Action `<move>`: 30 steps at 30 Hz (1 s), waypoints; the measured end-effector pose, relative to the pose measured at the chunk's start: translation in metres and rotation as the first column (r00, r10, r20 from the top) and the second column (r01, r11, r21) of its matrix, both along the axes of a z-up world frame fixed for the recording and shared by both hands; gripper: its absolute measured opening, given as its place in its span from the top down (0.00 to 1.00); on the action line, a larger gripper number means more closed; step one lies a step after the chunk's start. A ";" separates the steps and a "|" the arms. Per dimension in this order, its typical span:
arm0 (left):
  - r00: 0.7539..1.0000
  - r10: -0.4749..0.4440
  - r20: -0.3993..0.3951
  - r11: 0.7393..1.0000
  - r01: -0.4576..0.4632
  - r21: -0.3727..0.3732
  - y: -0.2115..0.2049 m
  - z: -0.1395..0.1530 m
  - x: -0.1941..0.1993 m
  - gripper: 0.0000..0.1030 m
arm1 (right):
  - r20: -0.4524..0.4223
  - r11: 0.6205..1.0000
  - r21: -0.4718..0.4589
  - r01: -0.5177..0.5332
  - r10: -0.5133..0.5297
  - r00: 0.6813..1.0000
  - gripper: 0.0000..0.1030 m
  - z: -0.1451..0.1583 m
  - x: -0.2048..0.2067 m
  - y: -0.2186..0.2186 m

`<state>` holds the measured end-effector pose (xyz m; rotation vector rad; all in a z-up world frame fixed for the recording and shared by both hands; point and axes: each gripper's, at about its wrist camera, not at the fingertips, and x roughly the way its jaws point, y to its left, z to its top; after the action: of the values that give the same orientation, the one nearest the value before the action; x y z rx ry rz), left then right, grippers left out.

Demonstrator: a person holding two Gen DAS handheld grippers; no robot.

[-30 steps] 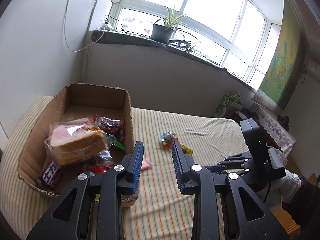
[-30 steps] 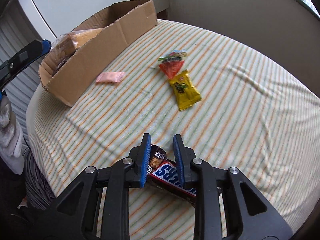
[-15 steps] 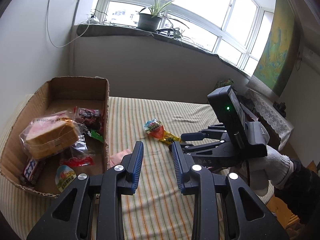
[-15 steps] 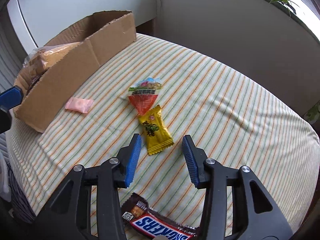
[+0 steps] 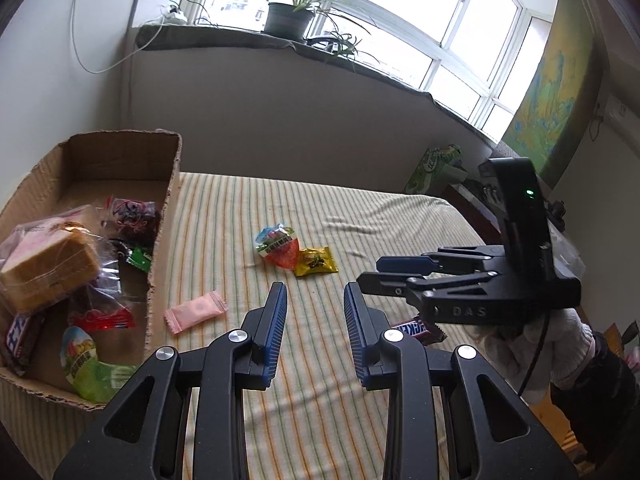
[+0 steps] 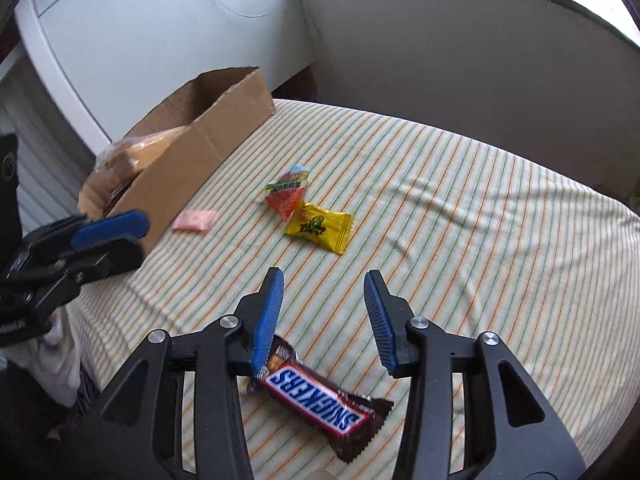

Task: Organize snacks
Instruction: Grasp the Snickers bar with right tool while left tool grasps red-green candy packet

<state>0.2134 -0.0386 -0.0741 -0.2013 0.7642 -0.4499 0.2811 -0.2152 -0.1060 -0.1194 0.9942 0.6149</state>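
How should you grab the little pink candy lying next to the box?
Grip the pink candy across its short width at the middle, coming down from above. It lies flat on the striped cloth, beside the box, with open space around it, probably enough for both fingers.

1. The surface (image 6: 460, 208) wears a matt striped woven cloth, faintly wrinkled.
2. The box (image 6: 192, 160) is raw brown corrugated cardboard, matt, with rough torn edges.
3. The Snickers bar (image 6: 320, 400) and the yellow packet (image 6: 320, 226) are in glossy plastic film.
4. The right tool (image 6: 324, 312) is matt black plastic with ribbed blue pads and shiny metal rivets.
5. The glove (image 5: 560, 344) is white knitted fabric.
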 end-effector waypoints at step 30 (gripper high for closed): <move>0.979 0.167 -0.113 0.981 -0.154 0.119 -0.031 -0.048 0.088 0.66 | -0.011 0.988 -0.070 -0.136 0.136 0.991 0.47 -0.016 -0.053 -0.008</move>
<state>0.3017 -0.0695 -0.1218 -0.1874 0.8839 -0.2425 0.2278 -0.2234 -0.1215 -0.2497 1.0194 0.7054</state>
